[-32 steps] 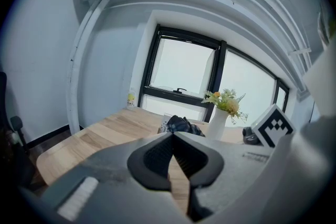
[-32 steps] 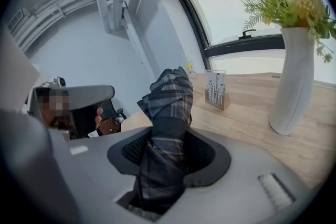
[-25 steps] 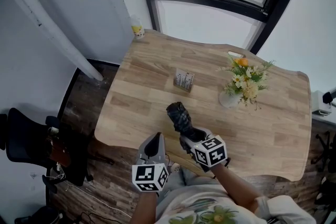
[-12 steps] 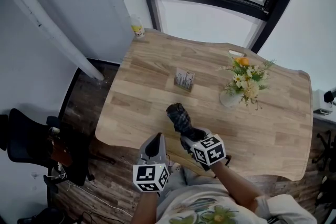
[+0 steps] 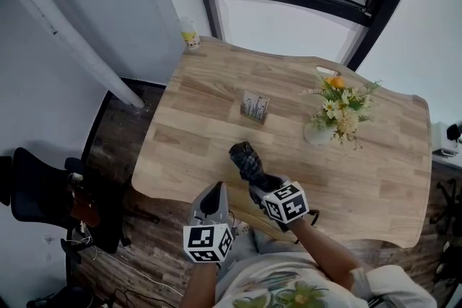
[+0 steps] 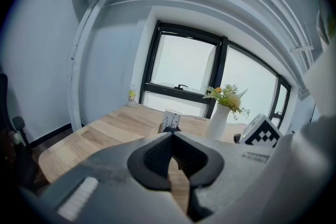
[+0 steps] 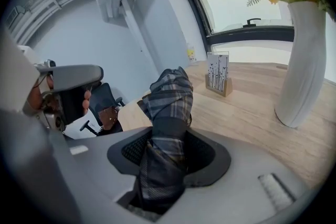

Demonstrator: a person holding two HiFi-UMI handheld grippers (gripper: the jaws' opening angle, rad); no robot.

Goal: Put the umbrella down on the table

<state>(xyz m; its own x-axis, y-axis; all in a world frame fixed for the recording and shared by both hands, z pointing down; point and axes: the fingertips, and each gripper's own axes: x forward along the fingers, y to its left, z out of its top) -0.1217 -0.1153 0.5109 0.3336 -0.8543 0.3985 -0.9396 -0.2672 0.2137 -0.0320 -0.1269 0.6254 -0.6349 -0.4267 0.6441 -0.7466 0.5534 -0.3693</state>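
A folded plaid umbrella (image 5: 247, 158) sticks out of my right gripper (image 5: 261, 185), which is shut on it above the near part of the wooden table (image 5: 195, 133). In the right gripper view the umbrella (image 7: 170, 93) fills the space between the jaws of the right gripper (image 7: 168, 139) and points out over the tabletop. Whether it touches the wood I cannot tell. My left gripper (image 5: 215, 191) hangs just off the table's front edge, left of the umbrella, shut and holding nothing. The left gripper view shows the left gripper (image 6: 171, 136) with its tips together.
A white vase of flowers (image 5: 319, 133) stands at the right of the table. A small card holder (image 5: 254, 107) sits mid-table, and a small yellow bottle (image 5: 190, 40) at the far left corner. A black chair (image 5: 29, 191) stands on the floor to the left.
My right gripper has sunk a little toward the table with the umbrella in it. The left gripper has stayed where it was.
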